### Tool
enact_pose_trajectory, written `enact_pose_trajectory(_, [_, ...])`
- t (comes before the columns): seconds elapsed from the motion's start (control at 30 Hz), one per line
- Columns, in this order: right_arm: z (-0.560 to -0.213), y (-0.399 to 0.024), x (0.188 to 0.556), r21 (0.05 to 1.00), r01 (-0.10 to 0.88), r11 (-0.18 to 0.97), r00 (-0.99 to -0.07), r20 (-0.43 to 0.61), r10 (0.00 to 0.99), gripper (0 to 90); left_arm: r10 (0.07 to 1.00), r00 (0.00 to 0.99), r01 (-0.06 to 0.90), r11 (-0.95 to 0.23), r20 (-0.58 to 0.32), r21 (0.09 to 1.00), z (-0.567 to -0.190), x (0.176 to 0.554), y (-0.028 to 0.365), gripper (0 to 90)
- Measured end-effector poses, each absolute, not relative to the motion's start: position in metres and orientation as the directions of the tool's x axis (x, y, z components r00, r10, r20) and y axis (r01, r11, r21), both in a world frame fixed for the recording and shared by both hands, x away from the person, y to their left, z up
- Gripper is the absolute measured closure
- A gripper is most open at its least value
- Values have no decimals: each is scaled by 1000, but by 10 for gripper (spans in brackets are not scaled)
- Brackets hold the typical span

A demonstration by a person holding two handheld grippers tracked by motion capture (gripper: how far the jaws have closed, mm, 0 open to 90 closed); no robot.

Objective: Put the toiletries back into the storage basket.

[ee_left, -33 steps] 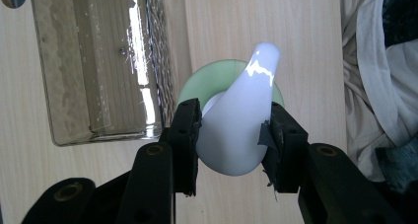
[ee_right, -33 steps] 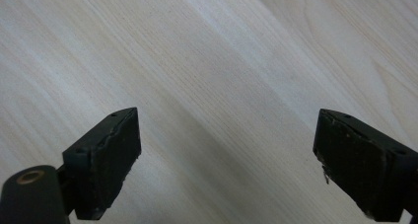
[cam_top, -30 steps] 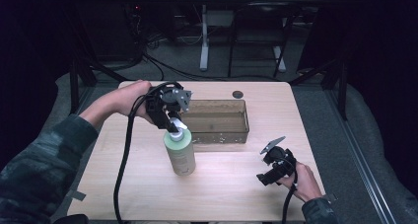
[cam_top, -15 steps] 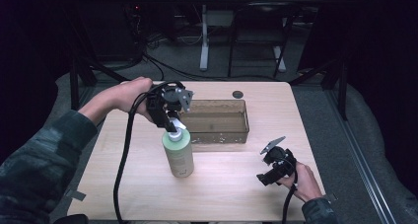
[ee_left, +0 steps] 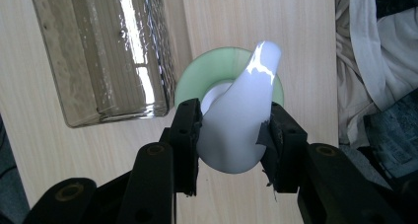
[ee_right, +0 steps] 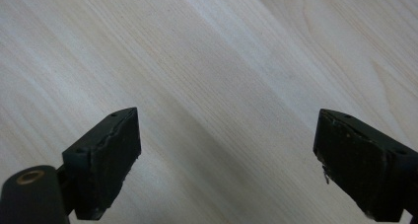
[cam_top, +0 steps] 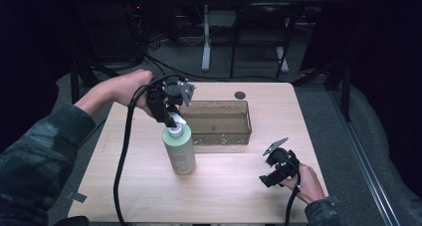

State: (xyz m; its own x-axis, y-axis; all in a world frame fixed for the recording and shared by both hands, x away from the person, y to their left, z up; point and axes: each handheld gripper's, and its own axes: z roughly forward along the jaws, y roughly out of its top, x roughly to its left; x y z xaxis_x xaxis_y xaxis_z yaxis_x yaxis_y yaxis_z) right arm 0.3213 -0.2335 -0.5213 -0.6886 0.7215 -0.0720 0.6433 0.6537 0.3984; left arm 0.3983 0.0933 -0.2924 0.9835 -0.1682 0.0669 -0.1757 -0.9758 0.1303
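Jaws of the left gripper [ee_left: 231,135] are clamped from either side on the white pump head [ee_left: 241,120] of a pale green bottle [cam_top: 180,151], one pad on each flank of the head, so the grip is already made. Seen along those jaws, the bottle runs straight away from them: its green shoulder shows as a ring just past the pads, and its long axis points down to the wooden table [cam_top: 234,186], in line with the gripper's own reach. From the high view the bottle stands upright with the left gripper [cam_top: 171,117] directly over its top, the hand coming in from the table's left side. Just beside the bottle, off one jaw's outer side, sits a clear rectangular bin [cam_top: 219,122]; it lies close, with only a narrow strip of table between it and the bottle's base.

Over on the other side, the right gripper [cam_top: 272,178] rests well apart from the bottle, low over the board, its jaws spread wide with nothing but bare wood between them.

My guess is that the next move belongs to the left hand: a straight lift along the bottle's axis, then a short carry sideways toward the bin.
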Motion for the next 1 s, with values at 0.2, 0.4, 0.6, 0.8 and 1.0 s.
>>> enact_pose_trajectory(0.2, [-521,-234,321,400,643,654,-691,-67,720,103,-152,986,-160,-978,66,136,-285,400,92,627])
enact_pose_trajectory(0.4, [-521,-234,321,400,642,654,-691,-67,720,103,-158,985,-165,-979,73,116,-278,402,92,627])
enact_pose_trajectory(0.6, [-521,-234,321,400,643,653,-691,-67,720,103,-140,988,-147,-982,69,120,-269,405,92,627])
enact_pose_trajectory(0.8, [-521,-233,321,399,643,654,-690,-67,720,103,-150,986,-157,-983,78,93,-260,408,91,627])
enact_pose_trajectory(1.0, [-522,-234,321,397,643,655,-691,-68,720,102,-151,985,-159,-984,86,84,-251,409,90,627])
